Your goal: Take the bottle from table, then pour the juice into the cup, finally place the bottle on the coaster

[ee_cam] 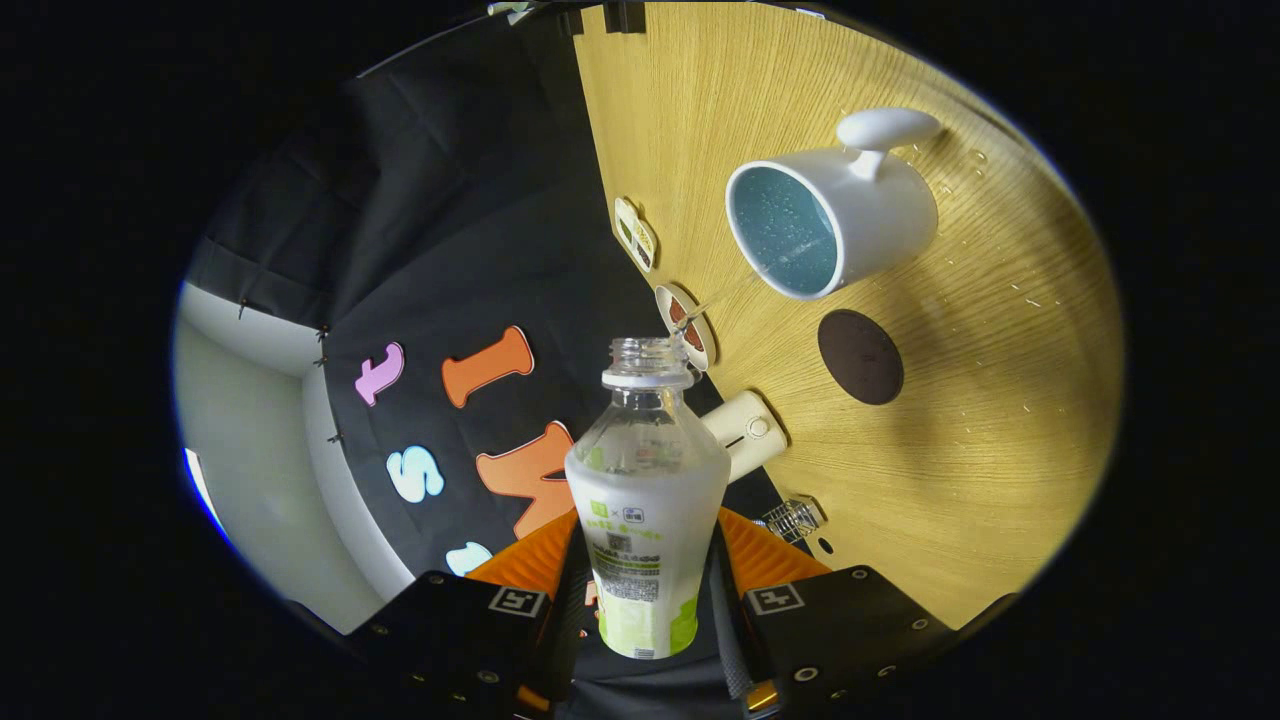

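Two fingers of the gripper (pixel 650 600) clench the uncapped plastic juice bottle (pixel 648 510) at its labelled body, tipped toward the white cup (pixel 830 215) beside the dark coaster (pixel 860 357); it looks light, thin-walled and slippery.

No word or number can be read. In the lower middle of the picture, the clear plastic bottle (pixel 645 520) wears a white and green label (pixel 632 560) with fine print, a small square code and a barcode strip, all too small to make out. The gripper (pixel 650 570) presses the bottle from both sides, and each finger carries a square black-and-white marker tag (pixel 517 601), a pattern rather than lettering. Above the bottle's mouth, two small oval stickers (pixel 635 232) sit on the edge of the light wooden table (pixel 980 470); their print is illegible.
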A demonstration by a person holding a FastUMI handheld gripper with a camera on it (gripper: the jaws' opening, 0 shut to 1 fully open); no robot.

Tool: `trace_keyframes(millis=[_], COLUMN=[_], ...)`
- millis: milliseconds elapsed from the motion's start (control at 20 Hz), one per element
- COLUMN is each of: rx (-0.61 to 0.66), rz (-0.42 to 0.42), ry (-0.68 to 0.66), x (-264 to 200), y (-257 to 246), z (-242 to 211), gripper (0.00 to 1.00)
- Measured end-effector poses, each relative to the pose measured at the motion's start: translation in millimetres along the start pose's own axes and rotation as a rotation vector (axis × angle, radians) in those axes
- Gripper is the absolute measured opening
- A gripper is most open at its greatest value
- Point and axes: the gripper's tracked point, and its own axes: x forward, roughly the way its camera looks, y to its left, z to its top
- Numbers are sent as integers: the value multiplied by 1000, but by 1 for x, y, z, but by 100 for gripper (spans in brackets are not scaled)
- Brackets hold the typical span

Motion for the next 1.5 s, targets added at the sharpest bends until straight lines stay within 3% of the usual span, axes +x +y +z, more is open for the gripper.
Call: trace_keyframes(millis=[1050,1350,1500], rx=[172,102,7], rz=[6,-11,-20], ry=[-27,-20,-1], x=[-2,-3,-2], y=[13,10,9], z=[5,3,0], gripper=[58,58,58])
